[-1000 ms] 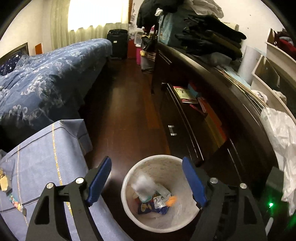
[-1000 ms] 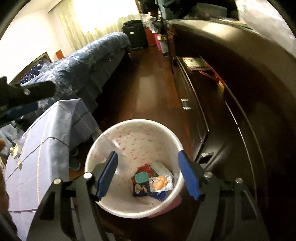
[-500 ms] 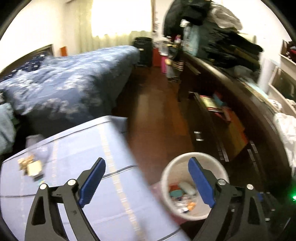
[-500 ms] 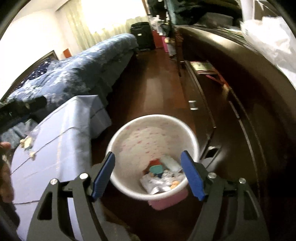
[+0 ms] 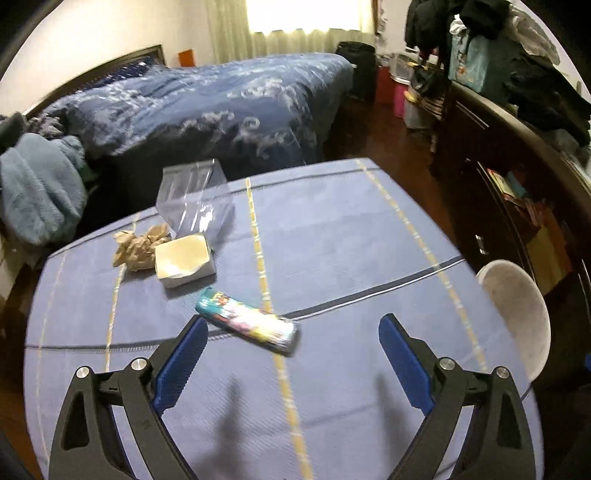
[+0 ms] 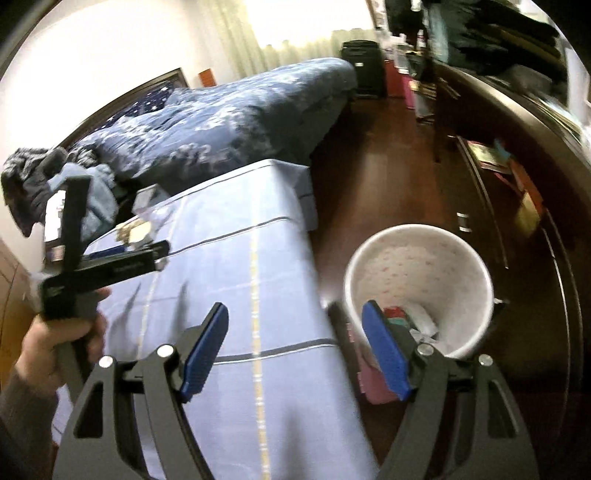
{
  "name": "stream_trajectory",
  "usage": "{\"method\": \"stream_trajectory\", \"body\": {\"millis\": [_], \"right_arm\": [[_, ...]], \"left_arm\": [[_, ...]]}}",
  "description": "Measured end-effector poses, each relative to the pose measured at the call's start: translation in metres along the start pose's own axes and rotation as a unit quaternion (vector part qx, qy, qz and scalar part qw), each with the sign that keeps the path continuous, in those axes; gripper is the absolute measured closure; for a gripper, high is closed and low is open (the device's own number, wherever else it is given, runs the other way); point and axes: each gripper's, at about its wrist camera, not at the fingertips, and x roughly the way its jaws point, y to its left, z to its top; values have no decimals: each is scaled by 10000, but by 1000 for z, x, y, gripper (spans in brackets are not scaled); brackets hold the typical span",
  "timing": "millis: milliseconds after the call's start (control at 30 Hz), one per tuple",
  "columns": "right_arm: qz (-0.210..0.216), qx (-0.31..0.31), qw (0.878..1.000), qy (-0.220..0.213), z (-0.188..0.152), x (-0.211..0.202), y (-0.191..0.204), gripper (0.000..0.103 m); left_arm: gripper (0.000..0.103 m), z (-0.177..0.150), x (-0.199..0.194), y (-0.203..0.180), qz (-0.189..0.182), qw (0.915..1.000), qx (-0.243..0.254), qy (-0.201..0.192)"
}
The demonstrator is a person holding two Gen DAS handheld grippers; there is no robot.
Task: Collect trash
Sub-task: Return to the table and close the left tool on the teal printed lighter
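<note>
Here, the left claw (image 5: 291, 345) hangs empty and spread over a wrapper (image 5: 246, 320) on the worktop (image 5: 369, 240); the right claw (image 6: 295, 347), also empty, gapes beside the bin (image 6: 417, 236).

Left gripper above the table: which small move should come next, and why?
Probably lower the left gripper onto the colourful wrapper and close. Its jaws are open and empty, the wrapper lies nearest on the tablecloth, and the bin stands beside the table.

A lived-in home bedroom is shown: a bed (image 5: 207, 107) under a blue patterned duvet, curtained window (image 5: 303, 26), dark dresser (image 5: 524, 155) piled with clothes (image 5: 532, 74).
</note>
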Motion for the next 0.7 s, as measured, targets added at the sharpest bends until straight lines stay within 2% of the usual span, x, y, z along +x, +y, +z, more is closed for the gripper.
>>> {"method": "stream_trajectory", "body": {"millis": [267, 467, 600, 633, 667, 700], "right_arm": [[147, -162, 9997, 97, 8, 6, 30, 27], [242, -236, 9993, 147, 12, 9, 45, 27], [301, -315, 9989, 148, 13, 8, 53, 27], [313, -328, 9989, 137, 13, 7, 55, 27], [333, -348, 9988, 121, 14, 5, 58, 27], [343, -358, 9987, 115, 14, 5, 59, 27]], "left_arm": [[10, 3, 33, 23, -461, 9970, 590, 197], [11, 4, 42, 21, -598, 9924, 1076, 38], [14, 3, 46, 26, -798, 9919, 986, -44], [16, 2, 46, 28, -838, 9921, 936, -35], [27, 2, 44, 30, -829, 9926, 880, -69], [33, 1, 42, 31, -795, 9933, 836, -111]]}}
